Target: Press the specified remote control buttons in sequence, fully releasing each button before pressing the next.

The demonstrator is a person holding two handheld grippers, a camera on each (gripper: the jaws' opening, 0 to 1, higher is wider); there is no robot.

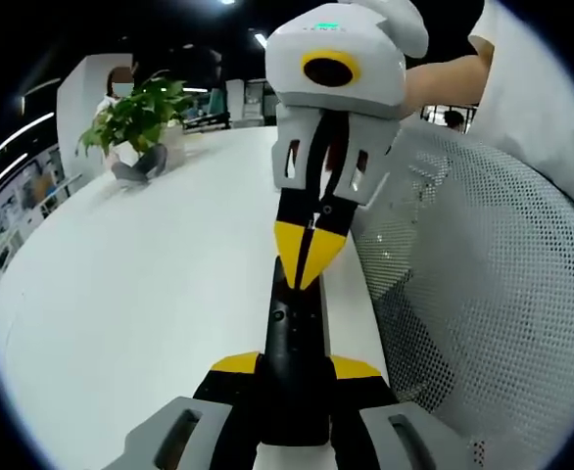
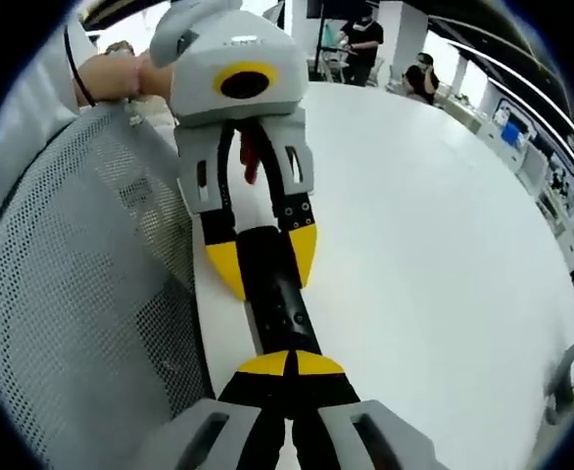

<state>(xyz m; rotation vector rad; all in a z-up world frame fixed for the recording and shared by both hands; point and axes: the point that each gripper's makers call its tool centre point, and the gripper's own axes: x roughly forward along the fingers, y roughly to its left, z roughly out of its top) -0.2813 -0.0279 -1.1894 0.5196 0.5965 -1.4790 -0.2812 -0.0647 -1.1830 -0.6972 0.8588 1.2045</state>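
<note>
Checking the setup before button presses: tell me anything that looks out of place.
Nothing stands out. The left gripper clamps one end of the black remote, and the right gripper has its shut tips on the other end, above the white table.

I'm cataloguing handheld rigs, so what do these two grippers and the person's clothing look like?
Both the left gripper and the right gripper have white bodies, pale grey slotted jaw arms, black linkages and yellow fingertips. A green light glows atop the right one's casing. The person wears a white short sleeve and a dark wristband.
</note>
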